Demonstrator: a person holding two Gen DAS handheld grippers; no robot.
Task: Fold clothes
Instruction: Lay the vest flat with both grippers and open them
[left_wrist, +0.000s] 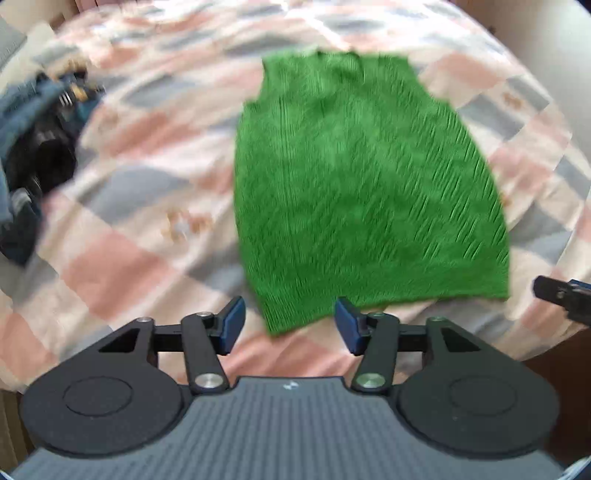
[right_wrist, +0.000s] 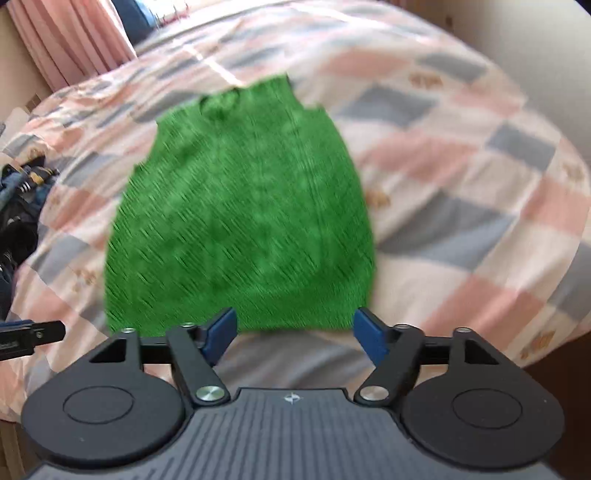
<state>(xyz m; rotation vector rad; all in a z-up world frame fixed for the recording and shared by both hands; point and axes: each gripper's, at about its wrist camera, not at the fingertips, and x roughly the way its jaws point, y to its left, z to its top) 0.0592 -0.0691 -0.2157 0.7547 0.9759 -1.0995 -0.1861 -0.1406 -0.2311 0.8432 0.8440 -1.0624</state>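
1. Left wrist view: the left gripper (left_wrist: 290, 325) has its jaws spread wide with nothing between them, poised just short of the near left corner of the green knitted top (left_wrist: 365, 184). The top lies spread flat on the checked bedspread (left_wrist: 140, 206), neck away from the camera and hem nearest. The right gripper (left_wrist: 561, 295) shows at the right edge, near the hem's other corner.
2. Also in this view, a heap of dark clothes (left_wrist: 33, 147) lies at the left of the bed, well apart from the top. No basket, box or other container shows.
3. Right wrist view: the right gripper (right_wrist: 294, 334) likewise has its jaws parted and empty, just short of the hem of the green knitted top (right_wrist: 240, 221). The left gripper (right_wrist: 33, 336) juts in at the left edge.
4. Judgement: the top lies unfolded with both grippers at its hem, so a fold of this garment seems in hand. A next move would need each gripper to pinch a hem corner cleanly, catching both layers, without dragging the knit.
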